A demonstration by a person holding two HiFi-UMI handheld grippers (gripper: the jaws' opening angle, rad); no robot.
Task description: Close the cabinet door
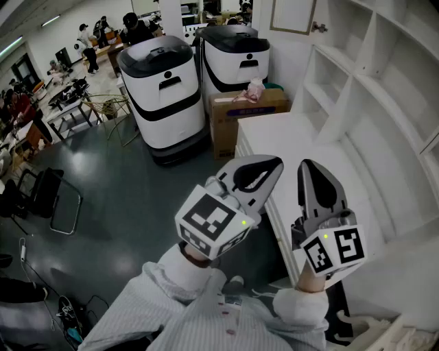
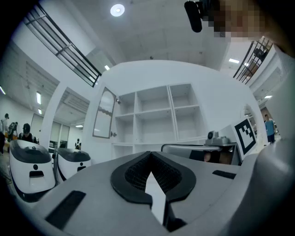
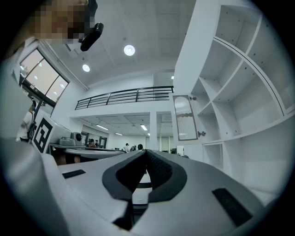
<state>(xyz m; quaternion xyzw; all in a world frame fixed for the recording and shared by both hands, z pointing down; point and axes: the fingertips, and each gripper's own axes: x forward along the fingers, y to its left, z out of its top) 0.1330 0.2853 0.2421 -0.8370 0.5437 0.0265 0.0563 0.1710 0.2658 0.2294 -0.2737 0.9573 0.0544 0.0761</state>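
The white cabinet door (image 1: 293,16) with a glass panel stands swung open at the far end of the white shelf unit (image 1: 370,75), its small knob (image 1: 319,27) sticking out. It also shows as the door (image 2: 104,113) in the left gripper view and the door (image 3: 184,118) in the right gripper view. My left gripper (image 1: 277,163) and right gripper (image 1: 304,166) hover side by side over the counter's near edge, well short of the door. Both point toward the shelves. The left gripper (image 2: 150,155) and the right gripper (image 3: 146,152) have their jaws together with nothing in them.
A white counter (image 1: 322,147) runs under the open shelves. Beyond its far end sit a cardboard box (image 1: 240,113) and two white-and-black machines (image 1: 164,89) (image 1: 236,58). A folding chair (image 1: 51,199) stands on the dark floor at left, with people at tables far back.
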